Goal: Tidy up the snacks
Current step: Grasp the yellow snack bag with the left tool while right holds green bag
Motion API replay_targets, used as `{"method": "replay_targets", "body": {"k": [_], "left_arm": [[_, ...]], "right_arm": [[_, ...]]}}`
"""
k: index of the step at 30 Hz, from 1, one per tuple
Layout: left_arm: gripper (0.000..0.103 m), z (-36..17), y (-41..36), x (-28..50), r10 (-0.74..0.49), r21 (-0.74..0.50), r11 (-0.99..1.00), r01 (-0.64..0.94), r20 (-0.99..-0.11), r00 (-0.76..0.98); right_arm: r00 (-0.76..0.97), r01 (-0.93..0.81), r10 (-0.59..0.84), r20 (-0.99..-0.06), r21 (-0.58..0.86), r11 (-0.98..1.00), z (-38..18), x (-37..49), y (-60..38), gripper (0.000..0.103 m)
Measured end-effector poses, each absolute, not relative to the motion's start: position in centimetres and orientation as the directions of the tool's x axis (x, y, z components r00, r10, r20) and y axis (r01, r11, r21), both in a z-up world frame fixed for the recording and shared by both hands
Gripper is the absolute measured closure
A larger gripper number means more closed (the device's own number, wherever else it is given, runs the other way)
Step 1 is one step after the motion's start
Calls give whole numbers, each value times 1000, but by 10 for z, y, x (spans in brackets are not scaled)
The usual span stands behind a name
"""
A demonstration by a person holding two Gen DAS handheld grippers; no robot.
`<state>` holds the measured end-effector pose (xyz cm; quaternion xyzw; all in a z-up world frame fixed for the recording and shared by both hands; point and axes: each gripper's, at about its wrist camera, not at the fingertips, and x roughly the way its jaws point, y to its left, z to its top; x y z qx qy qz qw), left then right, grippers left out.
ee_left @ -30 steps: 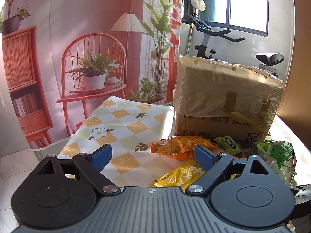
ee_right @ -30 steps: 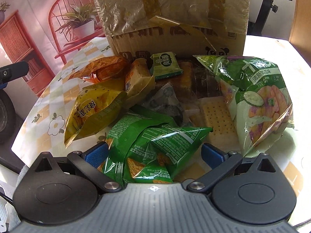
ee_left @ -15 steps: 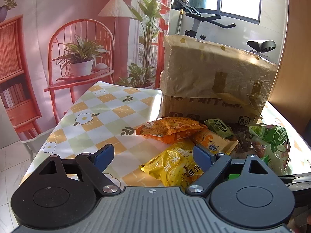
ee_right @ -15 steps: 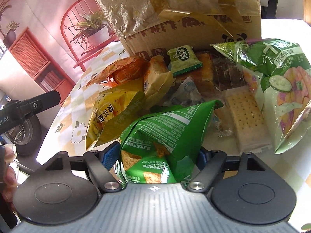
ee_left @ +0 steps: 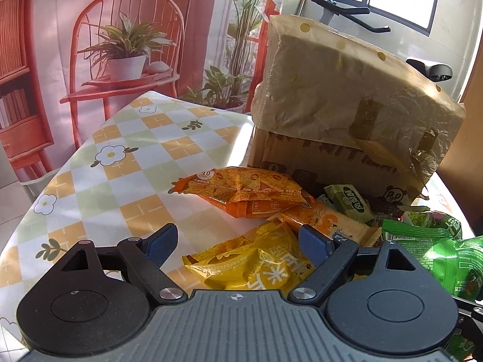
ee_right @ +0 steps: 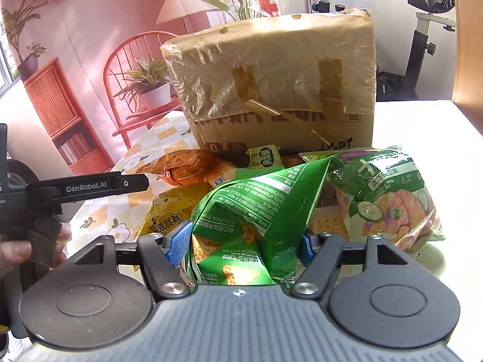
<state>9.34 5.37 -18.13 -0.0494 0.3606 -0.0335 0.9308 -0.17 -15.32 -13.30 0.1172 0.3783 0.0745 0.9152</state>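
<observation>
My right gripper is shut on a green chip bag and holds it lifted above the snack pile. The same bag shows at the right edge of the left wrist view. My left gripper is open and empty, low over a yellow snack bag; the left gripper shows in the right wrist view. An orange bag, a small green packet, a beige packet and a large cucumber chip bag lie in front of the cardboard box.
The box, wrapped in plastic film, stands at the back of the table with its checked flower cloth. A cracker pack lies under the pile. An exercise bike stands behind. The table's left edge drops to the floor.
My right gripper closed on the green chip bag and lifted it up from the pile. My left gripper moved lower and closer, over the yellow bag, still open.
</observation>
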Motion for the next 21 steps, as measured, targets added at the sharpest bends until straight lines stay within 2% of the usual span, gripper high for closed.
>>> {"method": "replay_targets", "body": {"k": [3,8,13,18,21], "left_arm": [[14,-199,50,102,-84,-104,995,15,-705,704],[13,-206,52,89,-130,-120,991,62,-715,687],[6,-218,60,85,-187,-167,981,95,-717,671],[8,-207,68,90,-214,-204,974,94,-717,663],[8,-196,79,83,-266,-280,956,90,-694,670]], "right_arm": [[704,-39,226,-673,281,959,-133,-3,-157,33],[714,-29,214,-666,277,960,-131,-3,-164,33],[715,-35,218,-664,278,960,-134,1,-163,33],[711,-46,231,-664,284,958,-136,3,-160,33],[713,-51,235,-660,285,957,-135,4,-160,33]]}}
